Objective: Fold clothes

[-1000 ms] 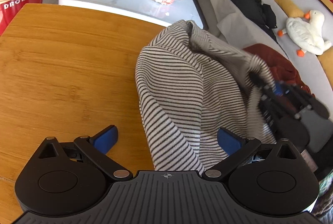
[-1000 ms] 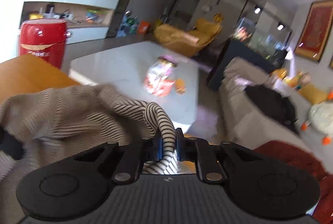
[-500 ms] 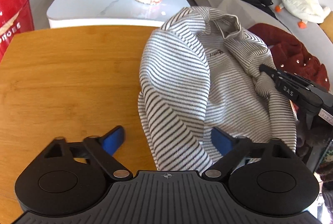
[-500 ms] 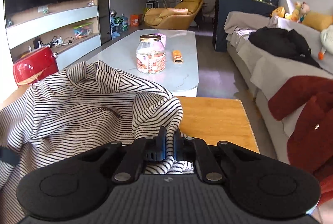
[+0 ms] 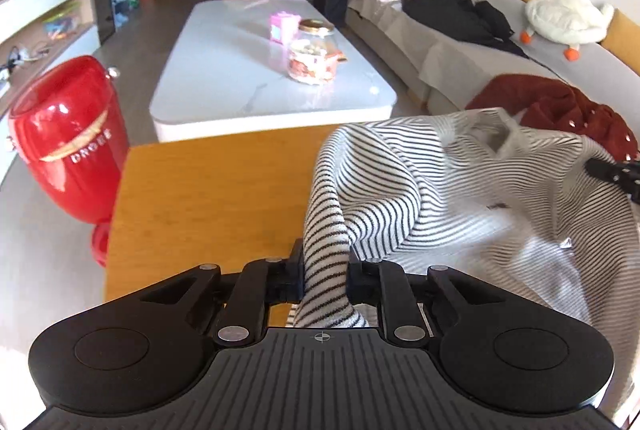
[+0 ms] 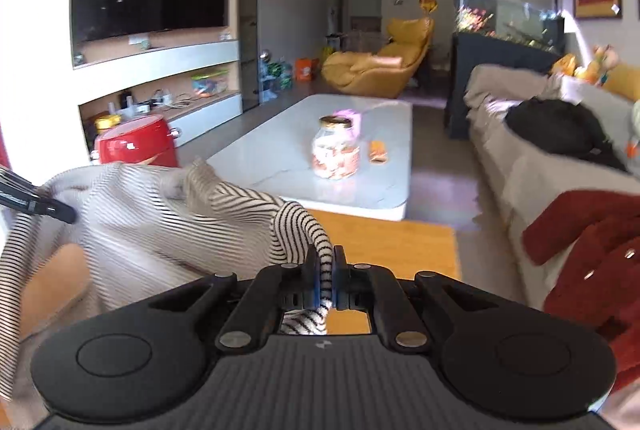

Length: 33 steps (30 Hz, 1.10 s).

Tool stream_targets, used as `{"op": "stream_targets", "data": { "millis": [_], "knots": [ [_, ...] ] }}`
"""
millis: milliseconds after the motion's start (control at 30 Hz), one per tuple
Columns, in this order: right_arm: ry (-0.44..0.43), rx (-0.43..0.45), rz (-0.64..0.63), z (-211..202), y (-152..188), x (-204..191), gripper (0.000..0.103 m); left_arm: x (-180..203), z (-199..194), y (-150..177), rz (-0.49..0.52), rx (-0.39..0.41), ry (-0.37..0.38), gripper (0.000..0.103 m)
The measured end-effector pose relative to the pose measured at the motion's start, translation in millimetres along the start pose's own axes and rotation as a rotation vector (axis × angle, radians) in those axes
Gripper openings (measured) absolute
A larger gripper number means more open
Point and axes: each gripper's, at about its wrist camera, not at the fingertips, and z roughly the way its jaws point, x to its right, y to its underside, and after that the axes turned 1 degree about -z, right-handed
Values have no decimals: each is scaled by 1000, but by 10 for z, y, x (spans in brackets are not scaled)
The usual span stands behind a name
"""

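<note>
Gripping striped shirt [image 5: 440, 198] at both ends: left gripper [image 5: 325, 270] clamped on a bunched fold, right gripper [image 6: 325, 272] pinched on another narrow fold. Hanging slack between the two, lifted over the near right part of wooden table [image 5: 208, 198]. Beyond, far: white coffee table [image 5: 240, 70] with jar [image 5: 312, 54]; red appliance [image 5: 68, 142] at left; red garment [image 5: 560, 110] on sofa at right.

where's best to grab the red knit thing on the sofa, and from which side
Judging by its pose, grip the dark red knitted garment at its lower-left flap, which hangs over the grey sofa's front edge. Approaching from the wooden table side should let the jaws close on that loose flap.
</note>
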Motion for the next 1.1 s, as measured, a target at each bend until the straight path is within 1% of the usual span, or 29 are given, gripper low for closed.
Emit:
{"op": "stream_targets", "data": {
  "millis": [33,133,233,267,300,333,367,400,467,533,600,667,733,800,867,933,967,1000,1067,1100],
  "knots": [
    [22,-9,-6,143,-29,29,4,-70,54,-48,-11,0,-25,18],
    [91,-54,-47,606,-58,34,4,-177,366,-107,-20,-25,-84,24],
    [171,-126,-166,1070,46,-109,6,-197,661,-93,17,-35,-179,40],
    [182,-135,-164,1142,53,-105,7,-212,708,-101,17,-29,-206,51],
    [187,-129,-144,1136,28,-76,13,-251,711,-112,1,-28,-216,60],
    [192,-124,-125,1129,3,-47,23,-296,702,-122,-19,-28,-221,64],
    [196,-119,-106,1122,-22,-18,28,-335,664,-127,-43,-29,-222,72],
    [199,-109,-84,1084,-51,16,33,-373,619,-131,-68,-29,-222,77],
    [186,-76,-35,822,-90,87,35,-347,472,-96,-71,-4,-214,78],
    [154,-51,-7,517,-79,125,39,-225,291,-34,-38,44,-192,83],
    [105,-47,10,240,-24,115,41,-39,103,41,13,107,-151,92],
    [52,-59,33,-59,70,70,46,162,-68,125,65,164,-112,95],
    [-4,-75,63,-359,199,-20,59,367,-206,230,112,210,-73,95],
    [-79,-98,102,-657,388,-148,63,535,-314,347,144,249,-22,99],
    [-144,-145,160,-792,605,-277,66,693,-358,472,168,279,37,100],
    [-210,-192,218,-927,822,-406,67,864,-317,597,188,293,88,102],
    [-234,-213,241,-968,923,-466,67,951,-269,658,199,294,110,102],
    [-237,-225,245,-949,997,-515,66,1029,-216,714,219,298,119,102],
    [-231,-228,214,-908,1090,-604,30,1183,-108,825,266,307,130,102],
    [-227,-224,200,-893,1111,-631,5,1259,-53,880,289,311,135,102]
  ]
}}
